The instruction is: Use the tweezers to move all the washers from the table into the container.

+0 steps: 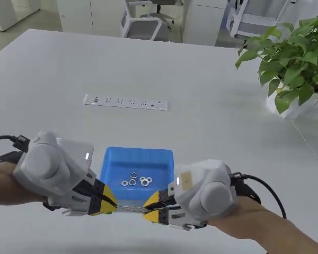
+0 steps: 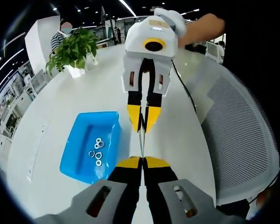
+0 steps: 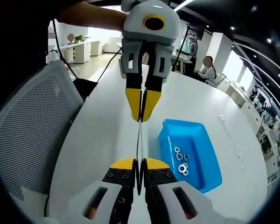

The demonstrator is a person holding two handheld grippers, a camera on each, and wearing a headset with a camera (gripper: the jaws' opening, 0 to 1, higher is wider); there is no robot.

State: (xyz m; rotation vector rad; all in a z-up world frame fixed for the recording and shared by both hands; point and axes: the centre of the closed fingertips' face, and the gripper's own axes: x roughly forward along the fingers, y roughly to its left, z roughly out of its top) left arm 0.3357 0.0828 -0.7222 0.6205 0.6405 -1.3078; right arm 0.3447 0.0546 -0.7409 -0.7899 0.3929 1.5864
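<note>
A: Where are the tweezers [image 1: 130, 209]?
B: They lie level between the two grippers. The left gripper [image 1: 107, 201] has its jaws pressed together on one end, and the right gripper [image 1: 152, 206] pinches the other end. The yellow tips face each other, near but apart.
A: And the washers [image 1: 136, 180]?
B: All that I see lie in the blue container [image 1: 148, 160], in a loose group at its middle. In the head view the container stands at 12 o'clock from the tweezers, just beside them.
A: What else is on the table [image 1: 217, 121]?
B: A white power strip [image 1: 125, 102] at 12 o'clock from the container, well apart, and a green plant [image 1: 291, 63] at 2 o'clock.
</note>
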